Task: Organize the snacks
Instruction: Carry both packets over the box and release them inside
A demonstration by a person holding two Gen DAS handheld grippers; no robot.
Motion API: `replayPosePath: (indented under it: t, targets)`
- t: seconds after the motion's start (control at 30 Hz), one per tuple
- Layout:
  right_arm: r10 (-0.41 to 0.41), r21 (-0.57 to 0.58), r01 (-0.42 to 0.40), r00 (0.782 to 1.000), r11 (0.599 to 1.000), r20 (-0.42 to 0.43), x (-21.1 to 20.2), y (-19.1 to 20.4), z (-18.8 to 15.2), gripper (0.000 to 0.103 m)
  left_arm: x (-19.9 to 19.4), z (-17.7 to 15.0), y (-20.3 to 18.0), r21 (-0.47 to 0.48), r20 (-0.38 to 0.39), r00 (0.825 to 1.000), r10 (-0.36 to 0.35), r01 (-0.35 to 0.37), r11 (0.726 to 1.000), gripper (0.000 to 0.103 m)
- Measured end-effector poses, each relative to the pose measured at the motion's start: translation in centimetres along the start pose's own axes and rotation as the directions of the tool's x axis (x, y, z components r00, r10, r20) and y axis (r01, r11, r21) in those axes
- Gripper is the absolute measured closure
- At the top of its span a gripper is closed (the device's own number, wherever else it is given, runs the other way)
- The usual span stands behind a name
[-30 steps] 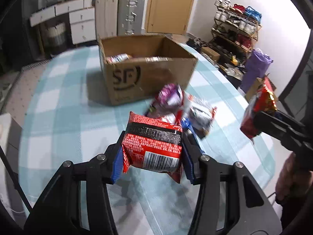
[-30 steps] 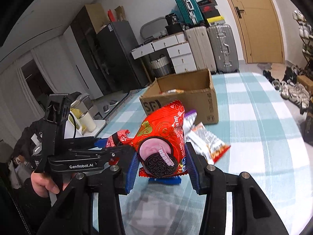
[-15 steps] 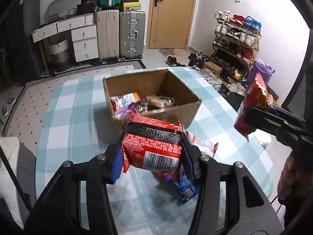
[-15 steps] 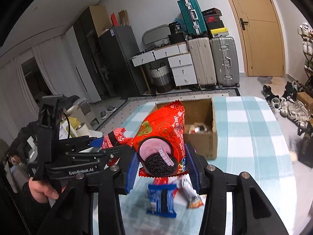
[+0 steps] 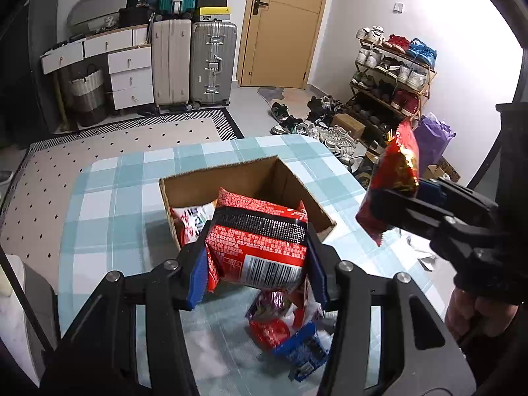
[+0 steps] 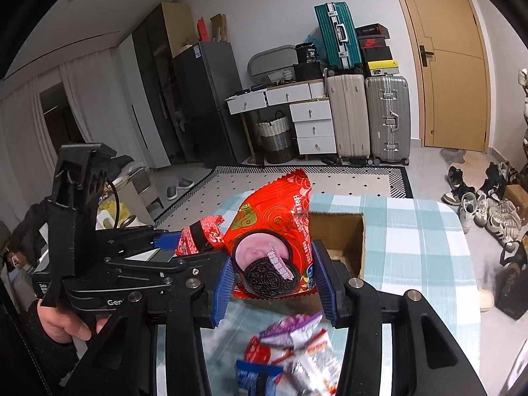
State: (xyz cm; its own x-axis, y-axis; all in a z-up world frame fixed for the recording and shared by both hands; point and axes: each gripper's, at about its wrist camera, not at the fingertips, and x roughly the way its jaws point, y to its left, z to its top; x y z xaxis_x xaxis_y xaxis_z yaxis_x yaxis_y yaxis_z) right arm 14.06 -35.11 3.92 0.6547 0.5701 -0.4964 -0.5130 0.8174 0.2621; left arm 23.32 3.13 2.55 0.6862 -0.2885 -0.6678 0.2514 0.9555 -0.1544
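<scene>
1. Left wrist view: our left gripper (image 5: 257,260) sits at lower centre, its jaws clamped on a red noodle packet (image 5: 257,247) in front of the open cardboard box (image 5: 231,178).
2. At the right edge, our right gripper (image 5: 389,208) grips a red cookie bag (image 5: 392,178).
3. Right wrist view: the cookie bag (image 6: 274,231) is pinched between the blue pads (image 6: 222,283), with the box (image 6: 340,231) just behind it.
4. Loose snacks (image 6: 290,353) lie on the checked tablecloth (image 6: 412,247) at the bottom of the frame.
5. One bag (image 5: 194,217) lies inside the box.
</scene>
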Motion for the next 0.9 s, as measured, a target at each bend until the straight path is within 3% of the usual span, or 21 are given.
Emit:
replayPosePath:
  t: [0.5,0.9]
  targets:
    - [0.012,0.051,-0.009,0.999,0.999,-0.05,8.1,-4.3,4.2,0.058,6.9,6.4,2.7,-0.029,-0.057,0.998,-0.003,0.001,1.0,0.056]
    - [-0.02,0.072,0.029,0.992,0.997,-0.129,13.9,-7.3,2.2,0.058,13.9,6.1,4.7,-0.064,-0.131,0.991,-0.028,0.02,0.998,0.055]
